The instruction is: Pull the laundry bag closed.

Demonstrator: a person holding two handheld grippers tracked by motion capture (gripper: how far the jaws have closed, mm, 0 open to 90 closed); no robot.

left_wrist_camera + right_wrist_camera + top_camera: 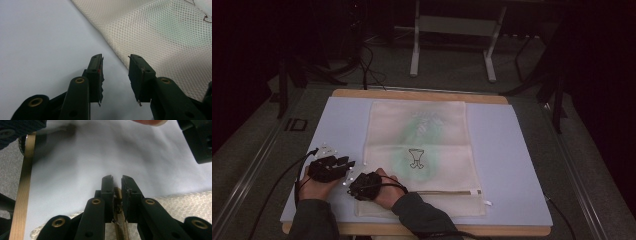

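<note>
1 cream mesh laundry bag (419, 150), flat and rectangular, spread along the middle of the pale blue mat (507, 160), faint green tint showing through the weave, small dark outline emblem (416, 158) near the centre. Running along the bag's near end: tan zipper (447, 192), its left end lying between the right gripper's jaws.

Clamped on that tan zipper pull (118, 195): black right gripper (117, 178), jaws drawn narrow with only a thin slit between them, the tab and the first teeth of the zipper pinched inside. Seen from above at the bag's near-left corner (364, 186), held in a hand wearing a dark green sleeve (422, 215).

Just beside it to the left: black left gripper (115, 57), jaws standing well apart, nothing between them, tips hovering over bare mat just off the bag's left edge (110, 45), not touching the mesh. From above, on the mat close to the right gripper (331, 167).

Under the mat: light wooden table (422, 94), 1 strip showing at the far edge and another at the near edge. Beyond, grey carpet floor (452, 75) and 2 white metal frame legs (414, 50).
</note>
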